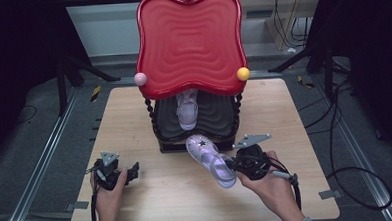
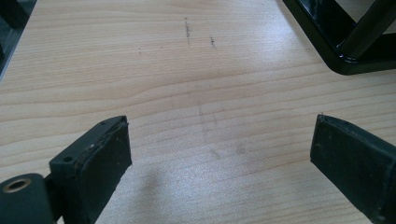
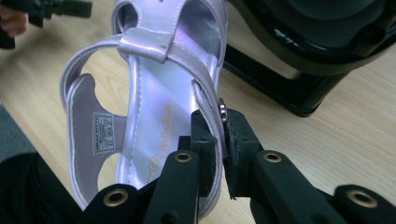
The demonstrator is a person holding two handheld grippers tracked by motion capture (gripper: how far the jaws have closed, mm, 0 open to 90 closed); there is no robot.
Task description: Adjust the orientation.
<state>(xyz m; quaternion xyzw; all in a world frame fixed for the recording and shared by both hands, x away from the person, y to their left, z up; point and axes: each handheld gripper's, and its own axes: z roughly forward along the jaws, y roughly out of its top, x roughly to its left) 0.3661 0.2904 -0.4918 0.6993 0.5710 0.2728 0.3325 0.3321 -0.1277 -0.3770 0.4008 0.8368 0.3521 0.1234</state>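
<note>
A lilac sandal (image 1: 210, 159) hangs tilted just above the wooden table (image 1: 134, 118), in front of the rack. My right gripper (image 1: 235, 165) is shut on its side strap; in the right gripper view the pads (image 3: 212, 144) pinch the sandal (image 3: 154, 93) beside the buckle. A matching sandal (image 1: 187, 109) lies on the black lower shelf (image 1: 214, 114) of a two-tier rack with a red wavy top (image 1: 190, 40). My left gripper (image 1: 131, 172) rests low at the table's front left, open with nothing between its fingers (image 2: 100, 163).
The rack's black base corner (image 2: 345, 56) stands ahead and to the right of the left gripper. A pink ball (image 1: 140, 79) and a yellow ball (image 1: 243, 73) sit at the red top's front corners. Cables trail on the floor at the right.
</note>
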